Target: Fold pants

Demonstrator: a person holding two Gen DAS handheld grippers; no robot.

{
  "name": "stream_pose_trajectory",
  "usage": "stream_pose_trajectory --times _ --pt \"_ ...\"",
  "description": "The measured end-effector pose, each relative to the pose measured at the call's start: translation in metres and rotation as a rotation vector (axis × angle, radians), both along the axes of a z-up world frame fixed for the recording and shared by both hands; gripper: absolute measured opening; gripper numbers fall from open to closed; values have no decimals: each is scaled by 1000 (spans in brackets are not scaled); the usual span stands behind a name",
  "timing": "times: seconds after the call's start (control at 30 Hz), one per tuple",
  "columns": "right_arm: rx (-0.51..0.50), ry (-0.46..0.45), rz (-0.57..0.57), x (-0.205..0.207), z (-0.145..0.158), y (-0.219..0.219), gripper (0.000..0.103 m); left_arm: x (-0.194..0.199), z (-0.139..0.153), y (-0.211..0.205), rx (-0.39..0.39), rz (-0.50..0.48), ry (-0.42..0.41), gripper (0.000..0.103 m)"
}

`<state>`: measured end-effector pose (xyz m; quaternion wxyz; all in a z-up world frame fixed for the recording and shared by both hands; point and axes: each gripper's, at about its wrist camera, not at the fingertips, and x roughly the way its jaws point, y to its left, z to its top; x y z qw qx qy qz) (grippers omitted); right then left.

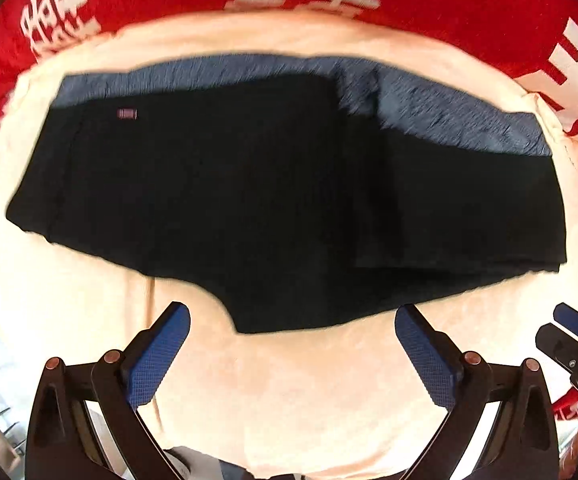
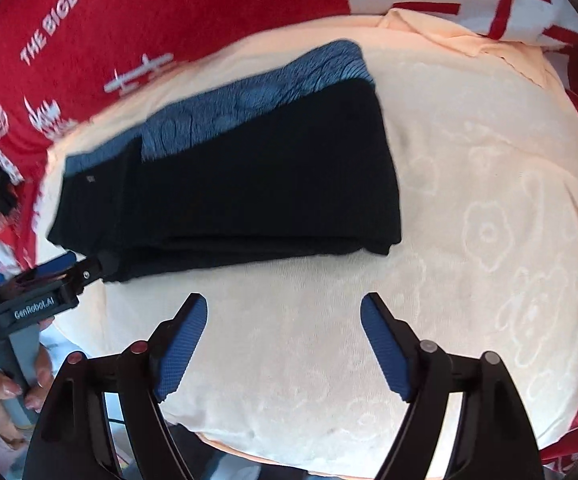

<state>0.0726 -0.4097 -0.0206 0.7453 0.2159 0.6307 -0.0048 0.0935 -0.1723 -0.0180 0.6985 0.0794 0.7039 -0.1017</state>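
Currently: black pants (image 1: 289, 200), folded, lie on cream blanket (image 1: 289, 392). My left hand-held gripper (image 1: 291, 340) and right hand-held gripper (image 2: 283, 336) gape empty. Risk: loose layers slipping, snagged by a finger.

Folded black pants (image 2: 249, 184) beyond empty, spread right claw (image 2: 284, 344)

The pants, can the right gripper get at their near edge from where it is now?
Probably yes. The right gripper is open and empty, over bare cream cloth, with nothing between it and the near edge of the pants.
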Motion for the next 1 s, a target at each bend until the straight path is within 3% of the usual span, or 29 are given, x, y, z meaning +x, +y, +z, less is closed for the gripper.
stream_pose_trajectory --times 0.33,0.57,0.7,1.0 --pt "-18 58 16 1 -1 73 82 11 1 93 -34 51 6 103" --pt "-5 71 112 27 5 156 82 22 0 176 13 139 -26 103" --pt "-5 65 179 45 9 197 82 20 -5 217 -12 212 -24 103" --pt "-49 96 267 61 8 237 82 25 -9 267 -66 312 -42 103"
